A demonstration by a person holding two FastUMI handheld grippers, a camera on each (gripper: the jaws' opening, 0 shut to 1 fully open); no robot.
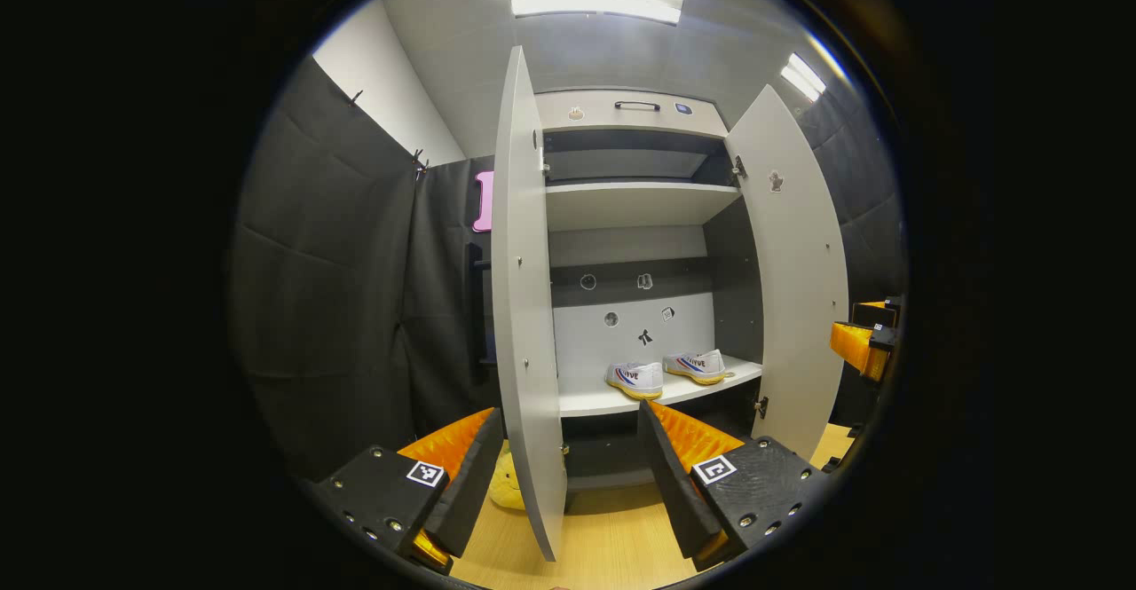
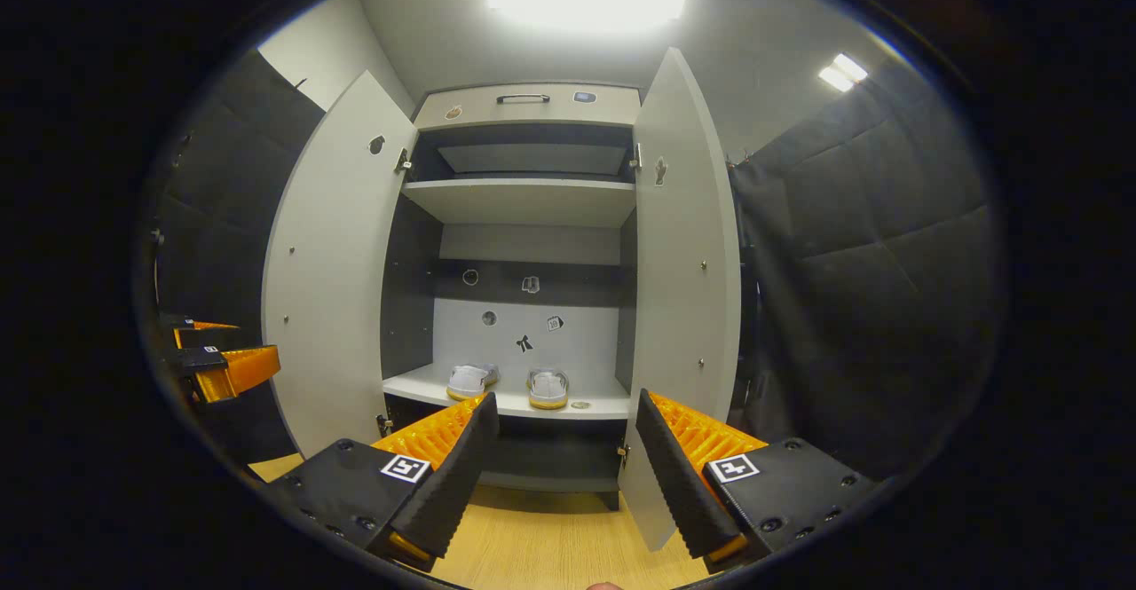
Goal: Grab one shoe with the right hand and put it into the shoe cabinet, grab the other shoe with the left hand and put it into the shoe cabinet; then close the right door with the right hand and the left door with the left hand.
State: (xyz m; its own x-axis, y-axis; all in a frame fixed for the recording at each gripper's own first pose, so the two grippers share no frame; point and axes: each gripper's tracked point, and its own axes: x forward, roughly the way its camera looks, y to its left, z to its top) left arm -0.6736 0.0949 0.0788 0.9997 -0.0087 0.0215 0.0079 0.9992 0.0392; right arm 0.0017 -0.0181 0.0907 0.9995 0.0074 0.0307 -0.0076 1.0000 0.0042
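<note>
Two shoes (image 2: 508, 385) on shelf (image 2: 595, 405), both doors (image 2: 682, 297) open — grippers (image 2: 559, 475) apart

Left gripper (image 1: 568, 475): jaws spread wide, nothing between fingers, level. Right gripper (image 2: 561, 470): jaws spread wide, nothing held, level, beside left.

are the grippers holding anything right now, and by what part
Nothing is held. The left gripper and right gripper are both open and empty; both shoes sit on the cabinet shelf.
</note>
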